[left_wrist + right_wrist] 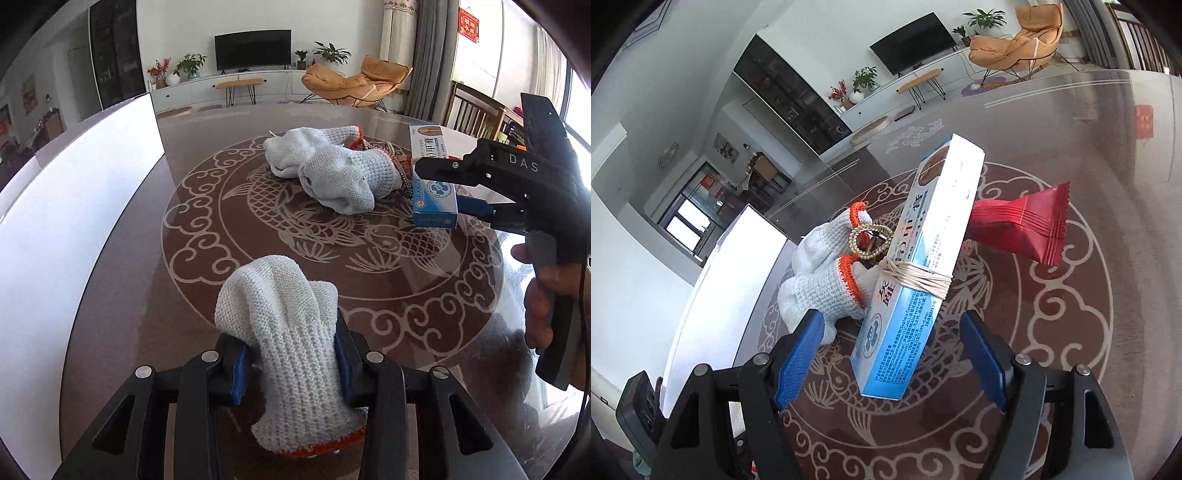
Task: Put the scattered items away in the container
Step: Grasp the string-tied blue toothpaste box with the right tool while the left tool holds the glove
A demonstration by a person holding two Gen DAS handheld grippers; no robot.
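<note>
Between the left tool's (291, 363) blue pads hangs a knit glove (291, 332).

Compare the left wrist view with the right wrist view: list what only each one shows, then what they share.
Only the left wrist view: the left gripper shut on a white knit glove, and the right gripper seen from the side at the box.

Only the right wrist view: a red snack packet, a beaded hair clip, string wound round the box, and the right gripper's open jaws straddling it.

Both: the blue-and-white medicine box, the pile of white gloves, the white container, the patterned glass table.
</note>
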